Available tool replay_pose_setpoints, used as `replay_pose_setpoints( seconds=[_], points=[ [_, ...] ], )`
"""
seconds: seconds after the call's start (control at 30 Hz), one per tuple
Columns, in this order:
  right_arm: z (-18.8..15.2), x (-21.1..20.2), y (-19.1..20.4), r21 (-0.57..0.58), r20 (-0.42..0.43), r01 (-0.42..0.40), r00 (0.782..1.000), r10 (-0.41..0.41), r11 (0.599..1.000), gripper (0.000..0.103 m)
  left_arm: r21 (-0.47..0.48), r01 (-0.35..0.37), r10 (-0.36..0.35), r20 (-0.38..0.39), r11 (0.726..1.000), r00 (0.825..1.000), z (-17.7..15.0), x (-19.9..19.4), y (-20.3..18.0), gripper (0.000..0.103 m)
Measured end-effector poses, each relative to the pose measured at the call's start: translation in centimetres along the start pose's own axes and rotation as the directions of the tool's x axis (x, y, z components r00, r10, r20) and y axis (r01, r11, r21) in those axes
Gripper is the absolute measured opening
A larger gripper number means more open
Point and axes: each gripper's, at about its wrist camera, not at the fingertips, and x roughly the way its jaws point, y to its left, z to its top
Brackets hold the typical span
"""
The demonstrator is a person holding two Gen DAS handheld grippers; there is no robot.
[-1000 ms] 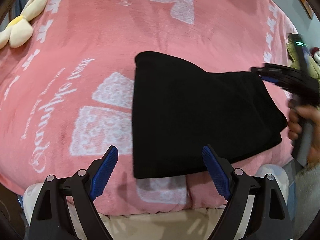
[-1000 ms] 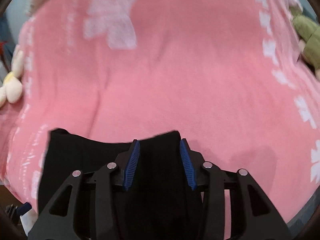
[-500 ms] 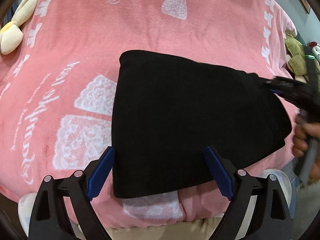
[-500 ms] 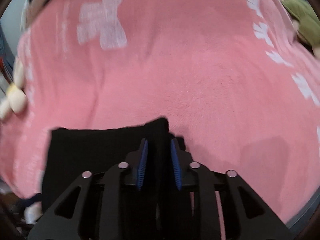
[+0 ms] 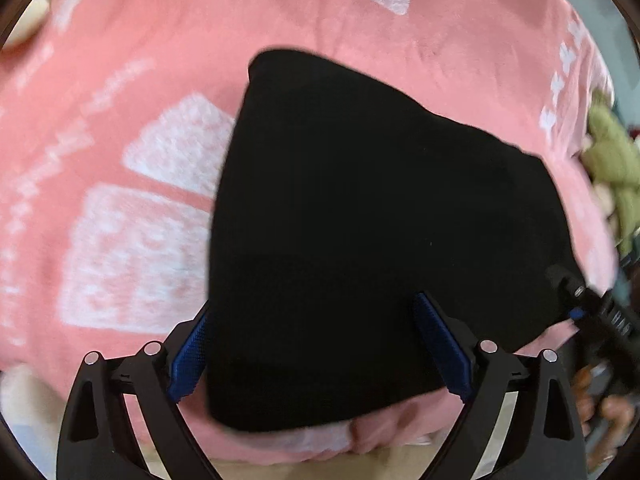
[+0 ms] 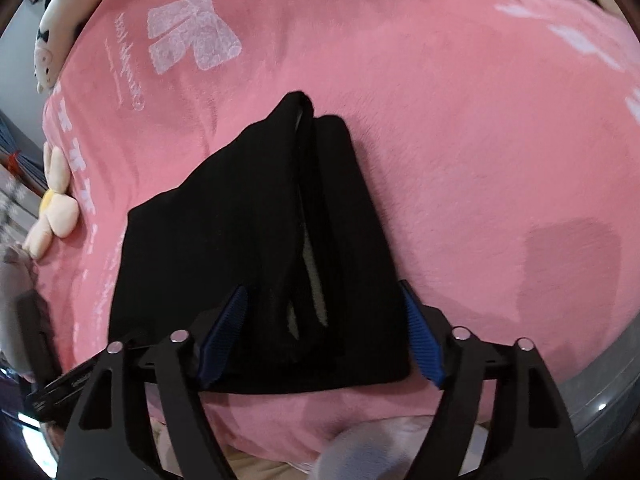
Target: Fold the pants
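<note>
Black pants lie folded into a compact block on the pink blanket. In the right wrist view the pants show stacked layers with a pale inner strip along the fold. My left gripper is open, its blue pads on either side of the pants' near edge. My right gripper is open, its pads straddling the pants' near end with nothing held. The right gripper also shows at the right edge of the left wrist view, beside the pants.
A cream flower plush and a white plush lie at the blanket's left edge. A green plush sits at the right edge. The blanket's front edge and beige bedding run below the grippers.
My right gripper has opened and let go of the pants' fold, which now lies flat. My left gripper has moved forward over the pants' near edge.
</note>
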Motion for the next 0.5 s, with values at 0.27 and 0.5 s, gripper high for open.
replay_pose_setpoints(
  seconds=[0.27, 0.5],
  points=[
    [0.8, -1.9, 2.8, 0.005, 0.046, -0.129, 0.991, 0.129, 0.992, 0.034, -0.034, 0.123, -0.119, 0.094, 0.992, 0.988, 2.6, -2.8, 1.2, 0.034],
    [-2.7, -4.4, 9.4, -0.156, 0.039, -0.231, 0.970, 0.240, 0.960, 0.046, -0.062, 0.065, -0.050, 0.213, 0.996, 0.976, 1.1, -11.8, 5.6, 0.040]
  ],
)
